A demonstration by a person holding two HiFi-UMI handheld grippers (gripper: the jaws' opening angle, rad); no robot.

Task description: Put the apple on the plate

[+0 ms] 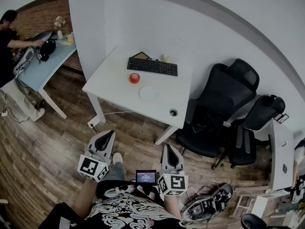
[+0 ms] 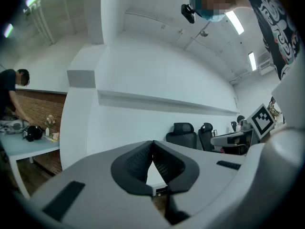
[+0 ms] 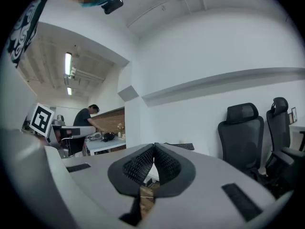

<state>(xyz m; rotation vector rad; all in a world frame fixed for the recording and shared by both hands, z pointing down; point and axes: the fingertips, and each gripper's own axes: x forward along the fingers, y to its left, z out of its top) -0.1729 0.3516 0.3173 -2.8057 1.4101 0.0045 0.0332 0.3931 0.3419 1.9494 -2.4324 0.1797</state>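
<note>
A red apple sits on the white desk, in front of the black keyboard. A white plate lies just right of the apple, nearer the desk's front edge. Both grippers are held low near the person's body, well short of the desk. My left gripper is shut with nothing between its jaws, and its tips meet in the left gripper view. My right gripper is also shut and empty; its tips touch in the right gripper view.
Two black office chairs stand right of the desk. A small dark round object sits near the desk's front right corner. A person works at a blue-grey table at the far left. Cables and gear lie on the wooden floor.
</note>
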